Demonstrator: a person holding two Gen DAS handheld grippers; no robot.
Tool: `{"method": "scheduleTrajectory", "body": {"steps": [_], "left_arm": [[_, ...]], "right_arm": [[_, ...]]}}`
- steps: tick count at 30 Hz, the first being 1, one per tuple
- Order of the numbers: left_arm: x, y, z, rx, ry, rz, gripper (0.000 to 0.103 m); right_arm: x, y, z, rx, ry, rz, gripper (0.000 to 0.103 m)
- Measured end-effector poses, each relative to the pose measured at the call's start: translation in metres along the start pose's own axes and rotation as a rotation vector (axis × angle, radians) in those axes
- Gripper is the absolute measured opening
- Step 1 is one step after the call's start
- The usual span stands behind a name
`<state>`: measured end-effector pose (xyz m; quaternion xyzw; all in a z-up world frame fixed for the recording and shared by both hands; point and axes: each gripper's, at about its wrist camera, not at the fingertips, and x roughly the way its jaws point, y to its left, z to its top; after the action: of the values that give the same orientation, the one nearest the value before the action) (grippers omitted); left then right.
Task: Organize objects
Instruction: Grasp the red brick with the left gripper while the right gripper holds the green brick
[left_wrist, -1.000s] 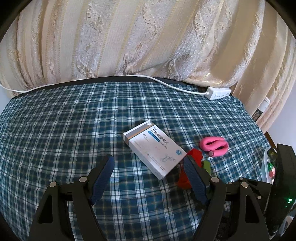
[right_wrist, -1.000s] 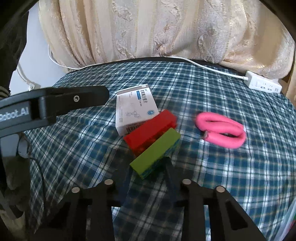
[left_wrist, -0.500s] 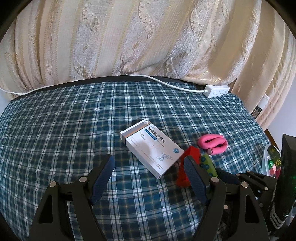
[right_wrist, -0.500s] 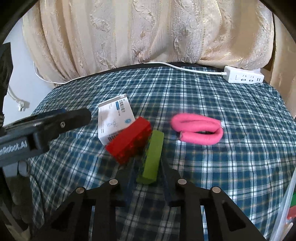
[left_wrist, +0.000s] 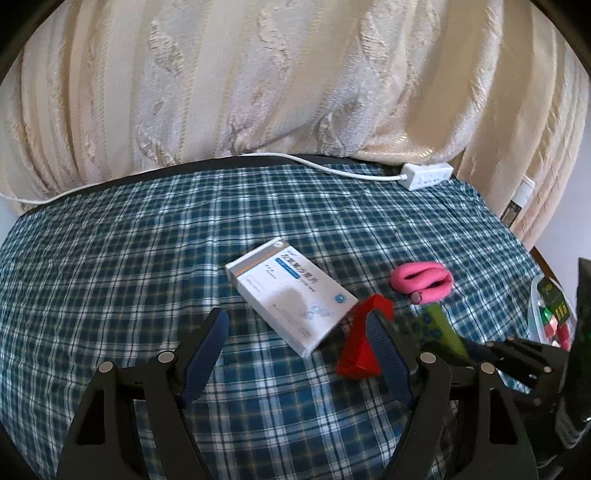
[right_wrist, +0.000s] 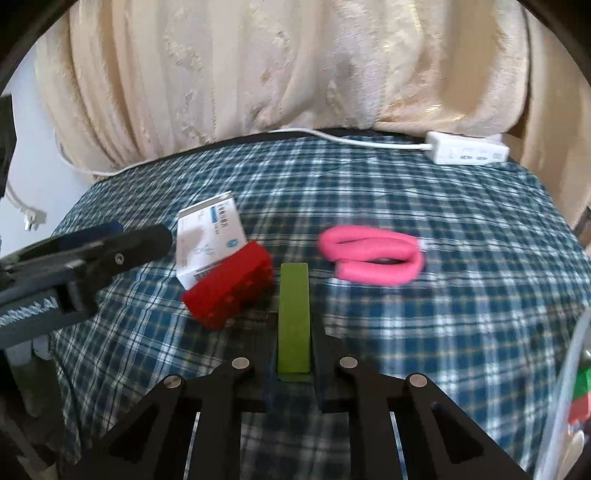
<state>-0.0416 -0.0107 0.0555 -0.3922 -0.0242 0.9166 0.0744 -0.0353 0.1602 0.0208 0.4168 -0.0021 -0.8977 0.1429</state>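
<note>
Between the right gripper's (right_wrist: 293, 332) clenched fingers sits the green block (right_wrist: 293, 314), while the left gripper (left_wrist: 295, 347) hangs spread and empty.

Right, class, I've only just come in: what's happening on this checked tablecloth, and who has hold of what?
A person is tidying small things with two handheld grippers. The right gripper is shut on the green block, gripping it lengthwise between its fingers. The red block lies on the cloth just left of it, against the white medicine box. The pink looped band lies apart to the right. The left gripper is open and holds nothing, near the box. A clear container shows at the right edge.
</note>
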Motion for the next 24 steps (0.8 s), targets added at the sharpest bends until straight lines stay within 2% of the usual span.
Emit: {"method": "scheduleTrajectory", "body": {"steps": [2,4,9,18,24], "left_arm": [[0.003,-0.008,-0.003,0.030,0.002,-0.003,0.072],[0.007,-0.016,-0.004,0.057,0.011,-0.013,0.060],[0.021,-0.031,-0.009,0.096,0.050,-0.039,0.048],[0.029,-0.040,-0.012,0.112,0.082,-0.100,0.047],[0.037,-0.044,-0.016,0.129,0.105,-0.105,0.047]], "right_arm": [[-0.005,-0.004,-0.005,0.006,-0.010,-0.028,0.016],[-0.008,-0.006,-0.010,0.013,-0.012,-0.035,0.016],[-0.013,-0.008,-0.018,0.013,-0.025,-0.051,0.016],[-0.011,-0.021,-0.018,0.062,-0.027,-0.032,0.016],[-0.011,-0.024,-0.018,0.081,-0.028,-0.014,0.016]]}}
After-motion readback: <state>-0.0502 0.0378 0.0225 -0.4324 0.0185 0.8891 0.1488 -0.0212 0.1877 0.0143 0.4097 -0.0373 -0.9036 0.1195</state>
